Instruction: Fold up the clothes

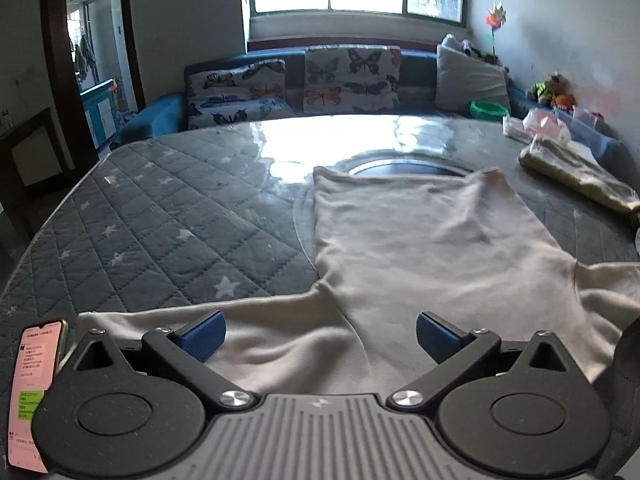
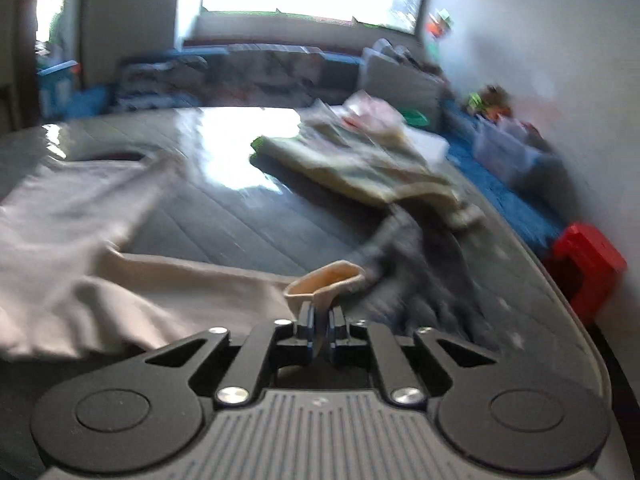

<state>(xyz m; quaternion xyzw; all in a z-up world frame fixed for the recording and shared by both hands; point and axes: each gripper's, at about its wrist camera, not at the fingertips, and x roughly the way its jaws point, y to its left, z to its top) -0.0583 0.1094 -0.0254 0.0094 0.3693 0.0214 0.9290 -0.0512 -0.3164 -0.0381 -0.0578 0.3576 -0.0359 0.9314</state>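
Observation:
A pale beige long-sleeved shirt (image 1: 420, 240) lies spread flat on the grey quilted table (image 1: 160, 208), body stretching away and sleeves out to both sides. My left gripper (image 1: 320, 334) hovers open over its near edge, blue pads wide apart, nothing between them. In the blurred right wrist view the same shirt (image 2: 80, 240) lies at the left, and my right gripper (image 2: 320, 320) is shut on the cuff of its sleeve (image 2: 324, 280), which stands up as a small open loop above the fingers.
A phone (image 1: 34, 396) lies at the near left table edge. A yellow-green folded garment (image 1: 576, 176) and pink bags sit at the far right; a dark garment (image 2: 416, 280) lies beside the right gripper. A sofa with butterfly cushions (image 1: 296, 84) is behind, a red stool (image 2: 588, 260) right.

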